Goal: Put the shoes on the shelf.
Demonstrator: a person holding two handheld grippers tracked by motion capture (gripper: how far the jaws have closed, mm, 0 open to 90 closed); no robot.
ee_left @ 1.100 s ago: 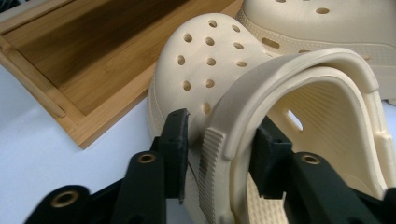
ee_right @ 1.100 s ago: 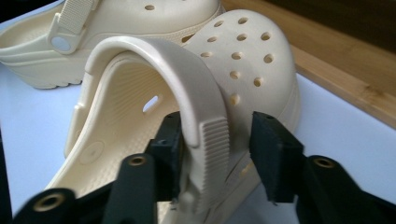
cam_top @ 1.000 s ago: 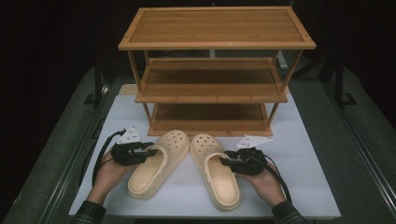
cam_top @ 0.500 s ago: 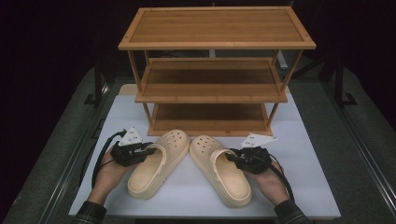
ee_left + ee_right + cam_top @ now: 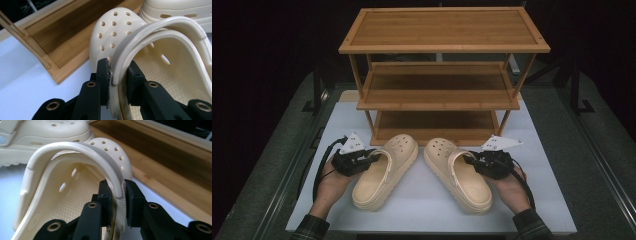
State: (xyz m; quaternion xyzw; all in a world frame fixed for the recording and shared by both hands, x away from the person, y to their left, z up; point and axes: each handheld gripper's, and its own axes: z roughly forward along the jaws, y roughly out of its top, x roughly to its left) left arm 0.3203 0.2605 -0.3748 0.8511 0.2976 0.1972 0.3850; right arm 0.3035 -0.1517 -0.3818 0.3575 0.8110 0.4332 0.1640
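Cream foam clogs, pair, near the surface's front edge before the bamboo rack (image 5: 439,90): we hold left clog (image 5: 384,172) and right clog (image 5: 459,172), each gripper's fingers clenched on its sidewall, and should lift both level, toes towards the bottom shelf.

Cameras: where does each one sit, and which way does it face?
High view: above the person's side, facing forward and down on the white table, wooden rack, both clogs; forearms and hands enter from below.
Left gripper view: rides the left gripper, looks along its black jaws clamped on the left clog wall.
Right gripper view: rides the right gripper, jaws clamped on the right clog wall.
Shared: each gripper view shows the other clog and the rack's bottom shelf.
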